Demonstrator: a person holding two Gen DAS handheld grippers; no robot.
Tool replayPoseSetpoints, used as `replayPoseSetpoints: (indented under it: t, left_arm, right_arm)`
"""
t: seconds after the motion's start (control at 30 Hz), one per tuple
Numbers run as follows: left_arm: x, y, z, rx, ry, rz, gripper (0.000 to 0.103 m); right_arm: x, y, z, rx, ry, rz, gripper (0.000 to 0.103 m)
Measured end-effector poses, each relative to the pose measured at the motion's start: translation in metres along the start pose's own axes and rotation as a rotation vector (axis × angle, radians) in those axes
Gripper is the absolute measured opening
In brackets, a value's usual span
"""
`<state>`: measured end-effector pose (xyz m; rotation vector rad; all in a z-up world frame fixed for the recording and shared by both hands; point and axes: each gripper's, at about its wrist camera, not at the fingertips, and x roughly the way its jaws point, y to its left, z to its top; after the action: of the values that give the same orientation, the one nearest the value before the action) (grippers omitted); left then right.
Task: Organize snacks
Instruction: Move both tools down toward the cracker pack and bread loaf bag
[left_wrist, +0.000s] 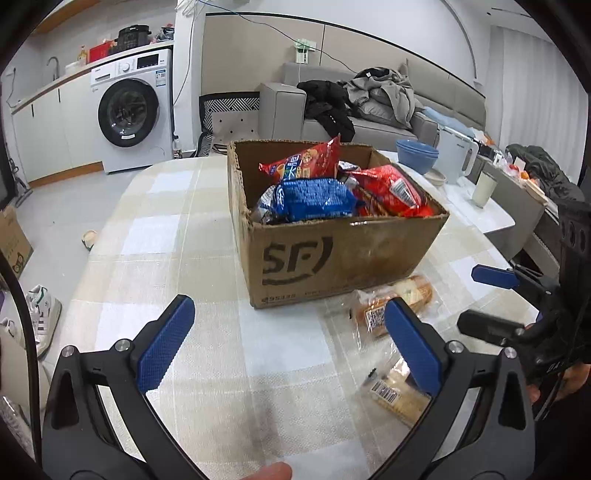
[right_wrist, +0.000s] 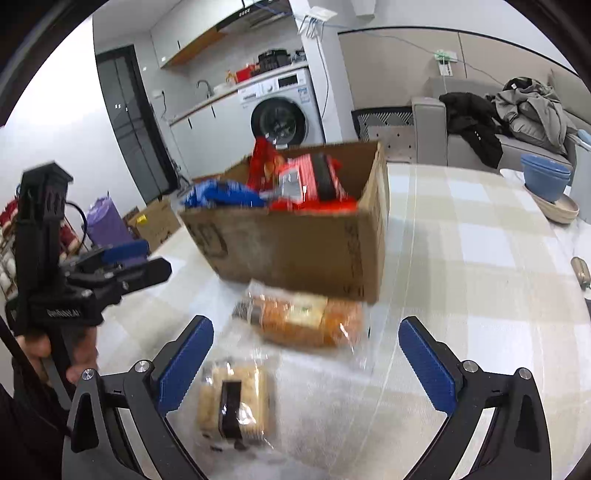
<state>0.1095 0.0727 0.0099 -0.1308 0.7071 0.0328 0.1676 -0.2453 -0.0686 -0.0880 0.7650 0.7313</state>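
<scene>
While both grippers, left gripper (left_wrist: 290, 341) and right gripper (right_wrist: 306, 363), gape empty, the brown cardboard box (left_wrist: 343, 254) holds red and blue snack packets (left_wrist: 317, 197); only the right view shows the dark tall cabinet (right_wrist: 127, 122) upper left.

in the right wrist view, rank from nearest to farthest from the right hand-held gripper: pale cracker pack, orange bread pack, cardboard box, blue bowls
1. Pale clear-wrapped cracker pack, by its left finger.
2. Orange clear-wrapped bread pack, just beyond.
3. Brown cardboard box, behind the bread.
4. Stacked blue bowls, far right.

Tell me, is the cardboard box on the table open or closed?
Open. The cardboard box has no flaps over its top, and the red and blue snack bags inside show above its rim.
</scene>
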Motion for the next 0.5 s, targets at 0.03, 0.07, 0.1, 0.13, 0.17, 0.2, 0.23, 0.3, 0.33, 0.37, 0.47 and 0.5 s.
replayPoseSetpoints:
  t: [0.03, 0.07, 0.1, 0.13, 0.17, 0.2, 0.23, 0.3, 0.33, 0.37, 0.47, 0.5]
  left_arm:
    - [-0.002, -0.001, -0.002, 0.001, 0.001, 0.001, 0.103]
    - [-0.003, -0.002, -0.005, 0.004, 0.004, -0.003, 0.103]
    - [-0.004, -0.003, -0.007, 0.006, 0.006, -0.007, 0.103]
    - [-0.004, -0.005, -0.005, 0.008, 0.009, -0.008, 0.103]
    - [-0.004, -0.007, -0.006, 0.012, 0.012, -0.009, 0.103]
    - [-0.005, -0.009, -0.008, 0.022, 0.017, -0.011, 0.103]
    - [-0.005, -0.011, -0.01, 0.03, 0.022, -0.011, 0.103]
    - [-0.002, -0.015, -0.012, 0.047, 0.044, 0.001, 0.103]
    - [-0.001, -0.018, -0.014, 0.055, 0.052, -0.002, 0.103]
    - [0.0, -0.02, -0.016, 0.067, 0.06, -0.01, 0.103]
    - [0.0, -0.027, -0.019, 0.094, 0.063, -0.016, 0.103]
    - [0.0, -0.03, -0.02, 0.103, 0.064, -0.025, 0.103]
  right_arm:
    - [0.003, 0.001, -0.001, -0.013, 0.017, -0.011, 0.102]
    - [0.005, 0.002, -0.002, -0.022, 0.033, -0.021, 0.102]
    - [0.006, 0.002, -0.001, -0.027, 0.045, -0.023, 0.102]
    - [0.006, 0.003, -0.002, -0.035, 0.06, -0.017, 0.102]
    - [0.006, 0.004, -0.002, -0.044, 0.068, -0.008, 0.102]
    - [0.005, 0.005, -0.003, -0.049, 0.069, -0.006, 0.102]
    - [0.005, 0.005, -0.004, -0.055, 0.067, -0.008, 0.102]
    - [0.004, 0.004, -0.005, -0.052, 0.07, -0.012, 0.102]
    - [0.005, 0.003, -0.005, -0.048, 0.073, -0.013, 0.102]
    - [0.005, 0.001, -0.005, -0.044, 0.078, -0.013, 0.102]
    - [0.008, -0.001, -0.005, -0.045, 0.092, -0.016, 0.102]
    - [0.008, -0.001, -0.005, -0.049, 0.097, -0.014, 0.102]
